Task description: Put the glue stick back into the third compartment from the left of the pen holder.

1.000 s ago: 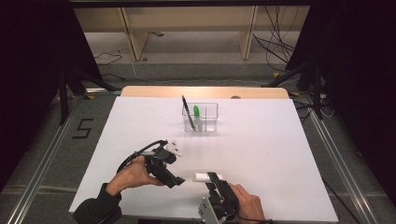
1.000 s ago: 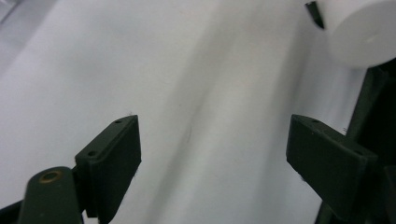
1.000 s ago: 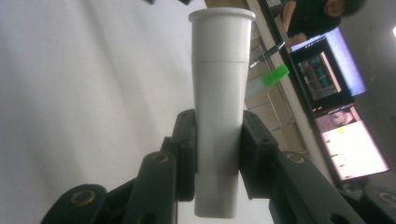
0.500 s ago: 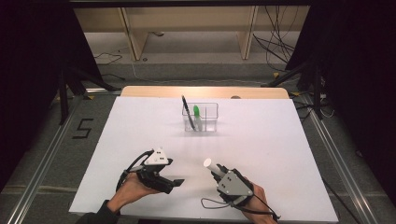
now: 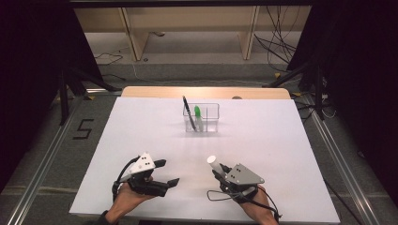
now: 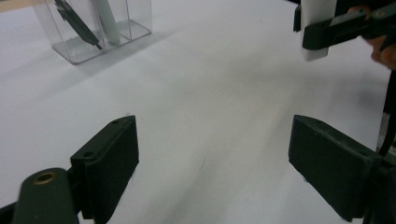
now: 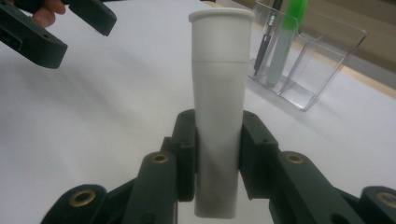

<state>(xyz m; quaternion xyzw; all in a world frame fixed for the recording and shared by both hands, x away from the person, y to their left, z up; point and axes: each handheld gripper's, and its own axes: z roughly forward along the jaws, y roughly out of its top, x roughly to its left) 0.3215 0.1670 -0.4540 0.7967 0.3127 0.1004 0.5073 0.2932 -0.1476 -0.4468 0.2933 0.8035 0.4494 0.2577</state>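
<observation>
A white tube (image 5: pixel 212 162) stands nearly upright above the near part of the white table (image 5: pixel 272 140), with my right gripper (image 5: pixel 220 172) shut on its lower half. In the right gripper view the tube (image 7: pixel 219 93) fills the gap between the two black pads of that gripper (image 7: pixel 218 154). My left gripper (image 5: pixel 170 171) hovers to the tube's left, open, and nothing lies between its jaws (image 6: pixel 217 158). The left gripper view shows the held tube (image 6: pixel 316 28) at the top right.
A clear plastic holder (image 5: pixel 202 118) stands at the table's middle back, with a black pen (image 5: pixel 187 110) and a green-capped marker (image 5: pixel 198 112) inside. It also appears in the right gripper view (image 7: pixel 322 51). Bare white tabletop lies between the holder and both grippers.
The white tube lay low by the table a second ago; it has since risen to upright in the right gripper, which shifted right. The left gripper moved back toward the near edge and sank.
</observation>
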